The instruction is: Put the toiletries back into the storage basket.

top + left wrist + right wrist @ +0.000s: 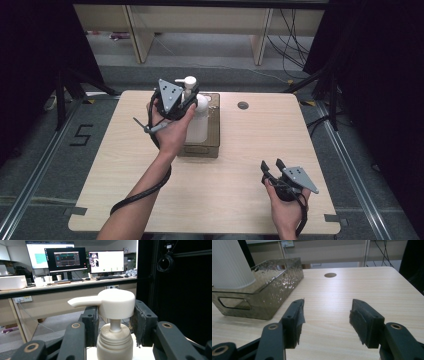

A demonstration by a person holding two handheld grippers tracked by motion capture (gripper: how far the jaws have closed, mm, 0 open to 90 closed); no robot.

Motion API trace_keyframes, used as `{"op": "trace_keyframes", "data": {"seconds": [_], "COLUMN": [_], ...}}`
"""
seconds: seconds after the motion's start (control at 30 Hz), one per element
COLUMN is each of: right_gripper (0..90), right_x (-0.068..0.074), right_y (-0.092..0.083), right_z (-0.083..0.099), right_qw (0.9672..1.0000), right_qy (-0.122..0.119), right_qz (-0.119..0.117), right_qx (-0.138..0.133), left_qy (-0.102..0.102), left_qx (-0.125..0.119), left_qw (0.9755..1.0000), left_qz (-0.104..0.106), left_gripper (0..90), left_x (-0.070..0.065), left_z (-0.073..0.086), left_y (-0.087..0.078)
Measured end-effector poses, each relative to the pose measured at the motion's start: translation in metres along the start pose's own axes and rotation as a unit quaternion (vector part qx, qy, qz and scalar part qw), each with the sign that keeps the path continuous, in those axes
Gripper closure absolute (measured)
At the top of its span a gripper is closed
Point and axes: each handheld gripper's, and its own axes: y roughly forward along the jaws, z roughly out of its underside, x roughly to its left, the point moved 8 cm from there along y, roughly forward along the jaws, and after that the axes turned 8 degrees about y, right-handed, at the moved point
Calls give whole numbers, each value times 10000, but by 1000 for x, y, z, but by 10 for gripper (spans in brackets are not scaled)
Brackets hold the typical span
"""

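The right claw (274,167) is nearest, low over the pale wooden counter (250,145), near the tray's front right side. Its jaws are spread wide with nothing between them. The pads (298,315) look dark, rough and frayed at the edges.

Farther back sits the tray (272,296). It is a long box of smoky clear plastic with a bumpy skin and a cut-out handle. Its long side runs front to back.

A white pump bottle (197,125) stands upright in the tray. Its body is ribbed and round.

The left claw (113,317) is over the tray, at the bottle's top. Its jaws sit close on both sides of the smooth pump head (116,302), touching or almost touching it. In the left gripper view the spout points left.
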Motion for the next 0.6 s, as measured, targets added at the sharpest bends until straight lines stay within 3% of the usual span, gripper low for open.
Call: {"op": "trace_keyframes", "data": {"seconds": [0.1, 0.13, 0.17, 0.37, 0.4, 0.5, 0.53, 0.57, 0.6], "right_gripper": [448, 448, 448, 448, 448, 448, 448, 447, 447], "right_x": [2, -1, -1, -1, 1, 0, 3, 1, 1], "right_y": [0, -1, -1, 0, 0, 1, 0, 1, 1], "right_z": [1, 1, 1, 0, 1, 1, 3, 2, 2], "right_qw": [9999, 10000, 9999, 10000, 9999, 10000, 9998, 10000, 10000], "right_qy": [154, 27, 20, -13, 111, 37, 194, 43, 45], "right_qz": [23, 78, 99, 85, 91, 63, 39, 23, 29], "right_qx": [13, 49, 70, -41, -2, -14, 26, 28, 33], "left_qy": [1, 64, -13, -4, 7, -5, -5, -5, -8], "left_qx": [6, -21, 22, 86, 101, 122, 132, 132, 140], "left_qw": [10000, 10000, 10000, 10000, 9999, 9999, 9999, 9999, 9999], "left_qz": [11, 16, 25, 20, 18, 22, 22, 22, 19], "left_gripper": [593, 593, 592, 593, 593, 592, 593, 592, 592], "left_x": [-1, -1, -2, -2, -2, -2, -1, -1, -2], "left_z": [1, 2, 4, 10, 11, 14, 15, 15, 17], "left_y": [-1, -1, -1, -3, -3, -4, -4, -4, -5]}}
